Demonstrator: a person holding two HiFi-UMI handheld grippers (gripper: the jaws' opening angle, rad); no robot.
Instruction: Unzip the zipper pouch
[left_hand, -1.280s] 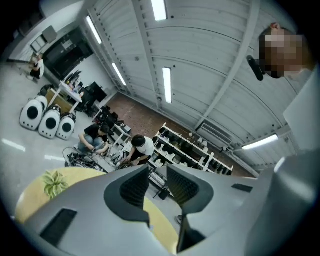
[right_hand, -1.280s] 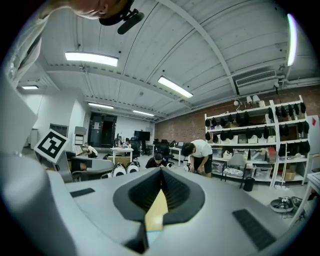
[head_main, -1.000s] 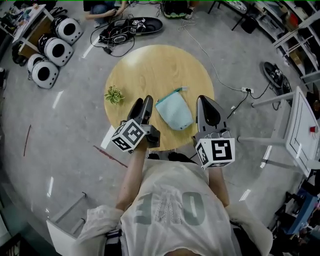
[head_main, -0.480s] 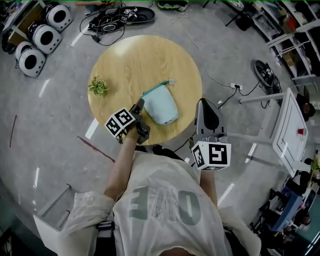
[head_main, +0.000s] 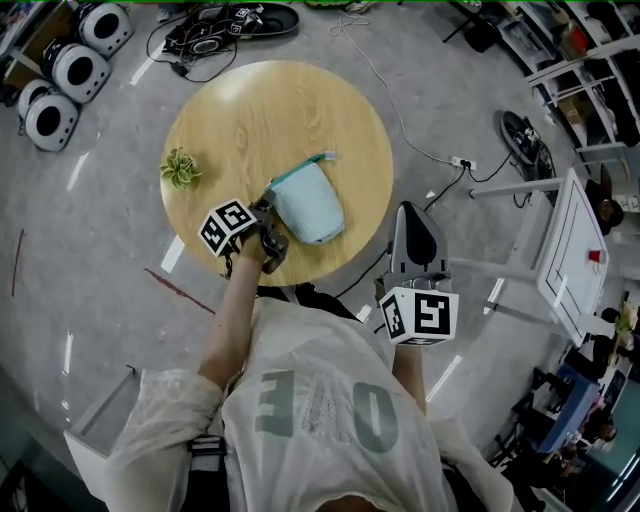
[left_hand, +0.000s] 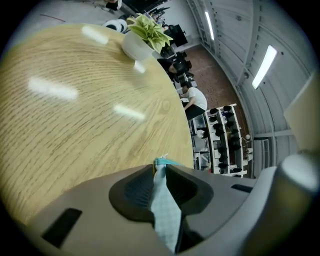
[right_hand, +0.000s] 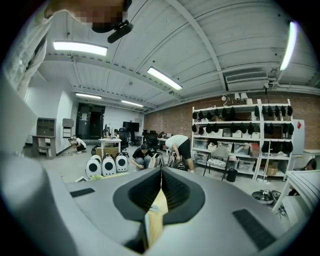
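The pale mint fabric zipper pouch (head_main: 305, 203) lies on the round light-wood counter (head_main: 270, 100), toward 5 o'clock from its centre and near the rim. It looks light, soft and limp, so it should slide and bunch unless one end is anchored. Its teal zipper (head_main: 300, 170) runs along the edge at the pouch's 11 o'clock side; the best holds are likely a cloth corner beside the zip and the small tab at its 1 o'clock end.

The left tool (head_main: 266, 210) reaches in low from the pouch's 9 o'clock; its jaws are closing, with a fold of the cloth (left_hand: 165, 210) pinched between the pads. The forearm is stretched forward. The right tool (head_main: 412, 215) hangs off the counter at 4 o'clock, well apart from the pouch; its jaws are pressed together on nothing and point out across the room.
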